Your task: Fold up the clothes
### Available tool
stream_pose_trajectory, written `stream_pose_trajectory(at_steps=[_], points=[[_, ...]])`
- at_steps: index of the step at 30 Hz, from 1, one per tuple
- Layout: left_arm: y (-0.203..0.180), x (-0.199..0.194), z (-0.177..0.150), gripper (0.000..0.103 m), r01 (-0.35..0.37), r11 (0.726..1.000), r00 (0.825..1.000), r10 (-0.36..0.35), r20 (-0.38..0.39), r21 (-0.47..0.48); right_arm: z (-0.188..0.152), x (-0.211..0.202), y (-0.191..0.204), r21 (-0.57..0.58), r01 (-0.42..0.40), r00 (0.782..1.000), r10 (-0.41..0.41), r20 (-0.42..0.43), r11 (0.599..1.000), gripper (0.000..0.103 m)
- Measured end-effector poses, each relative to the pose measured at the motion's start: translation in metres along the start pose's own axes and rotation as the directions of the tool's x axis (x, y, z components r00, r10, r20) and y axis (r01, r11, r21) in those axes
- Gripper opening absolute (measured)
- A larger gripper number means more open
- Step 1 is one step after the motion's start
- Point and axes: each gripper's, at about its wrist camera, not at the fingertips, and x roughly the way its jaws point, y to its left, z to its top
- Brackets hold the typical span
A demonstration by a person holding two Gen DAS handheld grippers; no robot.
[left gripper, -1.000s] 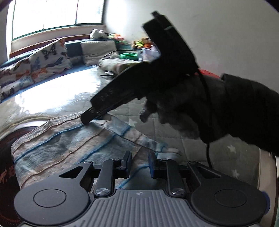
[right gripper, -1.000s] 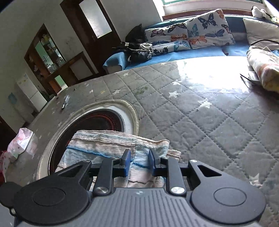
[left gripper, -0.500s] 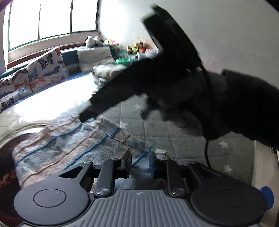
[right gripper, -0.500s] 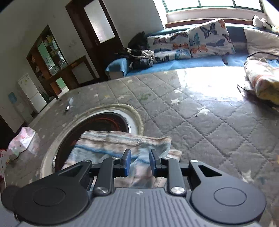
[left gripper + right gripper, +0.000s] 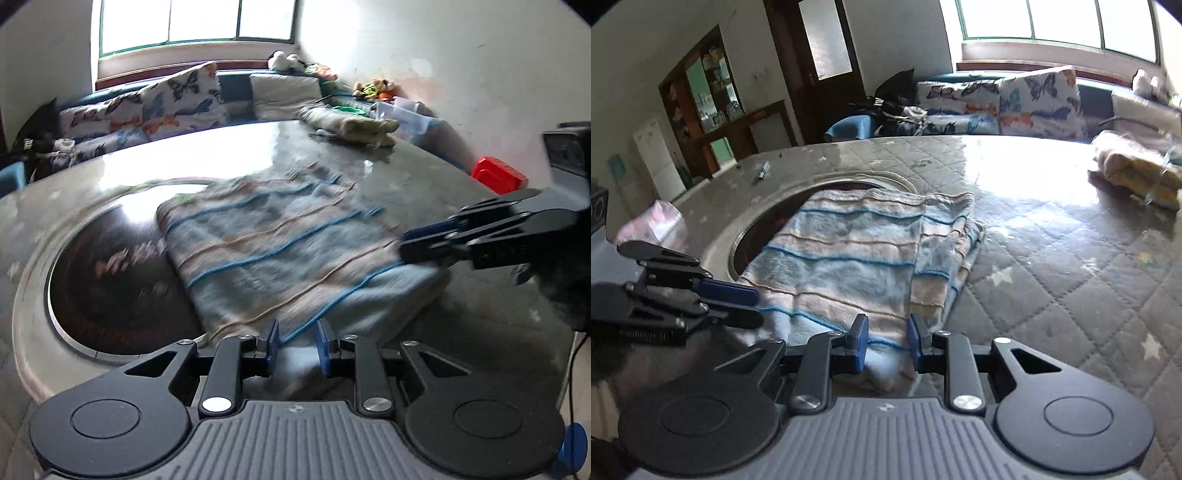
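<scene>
Striped fleece garment [image 5: 280,240] [image 5: 849,254], pale blue and beige with thin blue lines, lies folded in layers on the grey quilted star-print surface [image 5: 1052,266]. Its far end overhangs the dark round inset [image 5: 110,273] ringed by a pale rim. A second folded layer shows along the garment's right edge in the right wrist view.

Left gripper [image 5: 295,341] [image 5: 753,306]: jaws parted by a moderate gap, near edge of the garment visible between the blue pads; no pinch on the cloth seen. Right gripper [image 5: 886,341] [image 5: 406,245]: jaws likewise parted, garment's near corner lying between them, not clamped. In the left wrist view its tips sit at the garment's right corner; contact unclear owing to blur.

Background: butterfly-print cushions [image 5: 1015,103] below the window, bundled bedding [image 5: 1137,170] at right, red box [image 5: 498,179] by the wall.
</scene>
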Motion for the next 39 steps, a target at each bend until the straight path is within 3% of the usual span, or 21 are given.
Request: stream_pose_trajectory(at_steps=[4, 6, 8, 11, 15, 19, 24, 27, 33, 39], points=[[0.007, -0.010, -0.004, 0.024, -0.004, 1.000, 1.000, 0.004, 0.008, -0.010, 0.000, -0.012, 0.012, -0.046, 0.053, 0.998, -0.051, 0.035, 0.998, 0.024], [0.006, -0.010, -0.006, 0.024, -0.008, 1.000, 1.000, 0.008, 0.009, -0.009, 0.000, -0.015, 0.021, -0.075, 0.044, 0.998, -0.040, 0.053, 0.996, 0.024], [0.006, -0.010, -0.007, 0.025, -0.010, 1.000, 1.000, 0.010, 0.010, -0.011, -0.002, -0.010, 0.027, -0.083, 0.021, 0.999, -0.018, 0.037, 0.996, 0.024], [0.006, -0.012, -0.008, 0.025, -0.013, 1.000, 1.000, 0.013, 0.012, -0.015, -0.012, -0.003, 0.030, -0.106, 0.052, 0.998, -0.049, 0.031, 0.993, 0.024], [0.008, -0.014, -0.010, 0.025, -0.014, 1.000, 1.000, 0.015, 0.015, -0.021, -0.011, -0.016, 0.031, -0.079, 0.074, 0.996, -0.069, 0.063, 0.994, 0.024], [0.008, -0.015, -0.010, 0.025, -0.016, 0.999, 1.000, 0.016, 0.015, -0.040, -0.018, -0.011, 0.029, -0.056, 0.080, 0.996, -0.078, 0.038, 0.995, 0.024], [0.016, -0.020, -0.005, 0.029, -0.026, 0.997, 0.999, 0.027, 0.020, -0.074, -0.007, -0.019, 0.020, 0.046, 0.043, 0.997, -0.046, 0.062, 0.998, 0.032], [0.021, -0.021, 0.001, 0.039, -0.035, 0.993, 0.999, 0.039, 0.029, -0.111, 0.001, -0.019, 0.009, 0.113, 0.054, 0.994, -0.065, 0.093, 0.992, 0.037], [0.034, -0.013, 0.022, 0.053, -0.073, 0.980, 0.996, 0.081, 0.040, -0.186, 0.015, -0.001, -0.018, 0.249, 0.076, 0.991, -0.101, 0.086, 0.966, 0.045], [0.050, 0.003, 0.037, 0.058, -0.102, 0.957, 0.994, 0.110, 0.014, -0.270, 0.020, 0.026, -0.034, 0.316, 0.092, 0.992, -0.114, 0.053, 0.944, 0.051]])
